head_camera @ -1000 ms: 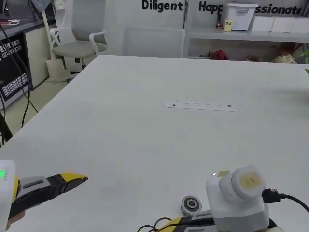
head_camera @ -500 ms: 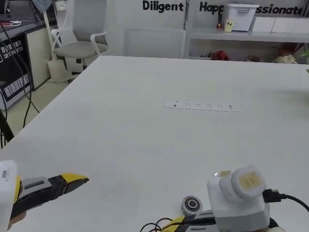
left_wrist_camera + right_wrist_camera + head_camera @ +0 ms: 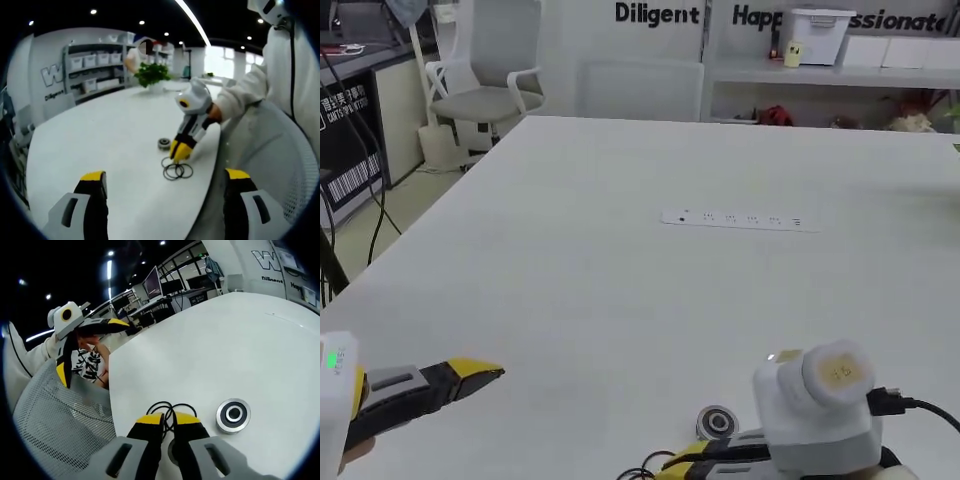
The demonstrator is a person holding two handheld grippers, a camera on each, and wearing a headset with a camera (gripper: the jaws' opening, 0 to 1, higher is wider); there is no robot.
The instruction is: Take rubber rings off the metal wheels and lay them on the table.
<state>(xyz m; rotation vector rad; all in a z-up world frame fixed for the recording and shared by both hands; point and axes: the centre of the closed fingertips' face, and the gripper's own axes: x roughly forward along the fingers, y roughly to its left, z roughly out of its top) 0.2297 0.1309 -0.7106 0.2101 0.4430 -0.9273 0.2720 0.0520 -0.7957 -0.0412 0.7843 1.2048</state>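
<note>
A metal wheel (image 3: 717, 423) lies flat on the white table (image 3: 620, 270) near its front edge, also seen as the wheel (image 3: 233, 415) and the wheel (image 3: 163, 143). Several black rubber rings (image 3: 176, 170) lie looped together just beside it; the rings (image 3: 172, 409) sit right at my right gripper's tips. My right gripper (image 3: 168, 419) points down at the pile with its jaws pinched together and a black ring strand running between them; this right gripper (image 3: 181, 150) touches the pile. My left gripper (image 3: 165, 177) hovers with jaws wide apart; the left gripper (image 3: 485, 375) holds nothing.
A white power strip (image 3: 738, 219) lies mid-table. A white chair (image 3: 485, 90) stands at the far left corner, shelves with bins (image 3: 820, 35) behind. A mesh chair back (image 3: 265, 145) is close to the table's near edge. A plant (image 3: 152, 75) sits far along the table.
My right gripper has shifted slightly right and down by the ring pile. The left gripper and the wheel have stayed put.
</note>
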